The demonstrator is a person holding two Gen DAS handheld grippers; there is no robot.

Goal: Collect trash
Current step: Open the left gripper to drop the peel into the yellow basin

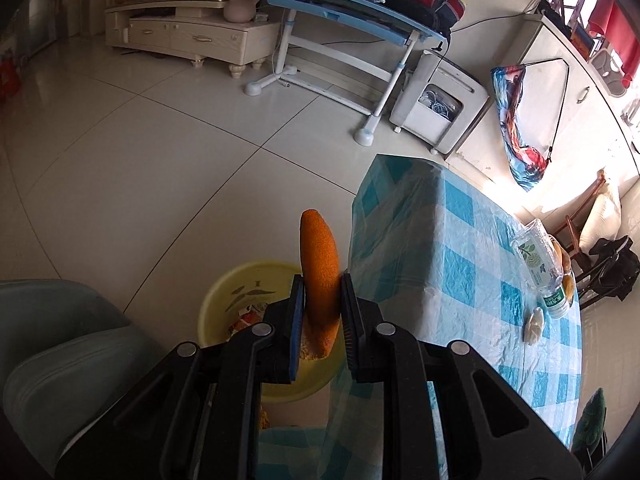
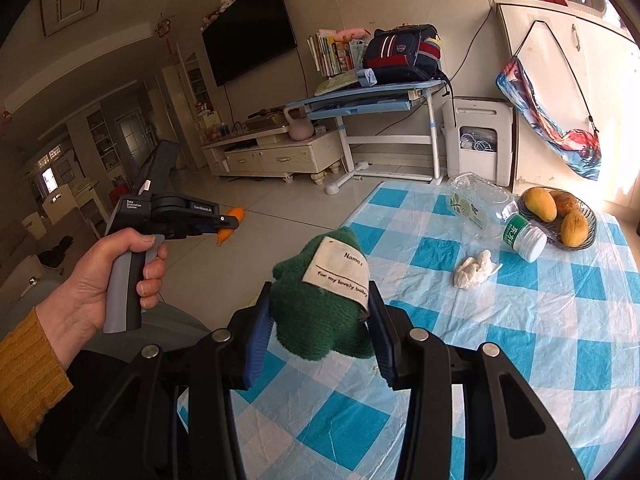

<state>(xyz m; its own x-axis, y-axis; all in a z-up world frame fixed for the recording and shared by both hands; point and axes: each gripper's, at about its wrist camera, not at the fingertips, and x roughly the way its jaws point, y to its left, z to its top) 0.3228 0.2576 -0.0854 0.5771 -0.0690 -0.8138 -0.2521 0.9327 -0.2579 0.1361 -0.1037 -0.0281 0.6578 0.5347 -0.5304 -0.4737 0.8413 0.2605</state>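
Left gripper point(image 1: 322, 300) pinches orange peel point(image 1: 319, 264) above yellow bin point(image 1: 224, 292) — drop pending. Right gripper point(image 2: 320, 320) clamps green plush cloth point(image 2: 320, 312). Bottle point(image 2: 484, 210) and tissue wad point(image 2: 476, 270) remain on table point(image 2: 560, 340) — roughly midway.

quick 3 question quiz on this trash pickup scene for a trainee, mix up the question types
1. True or false: the left gripper is shut on an orange peel.
2. What does the right gripper hold: A) plastic bottle B) green plush toy C) crumpled tissue?
3. What stands on the floor beneath the peel?

Key: 1 true; 2 B; 3 a yellow basin.
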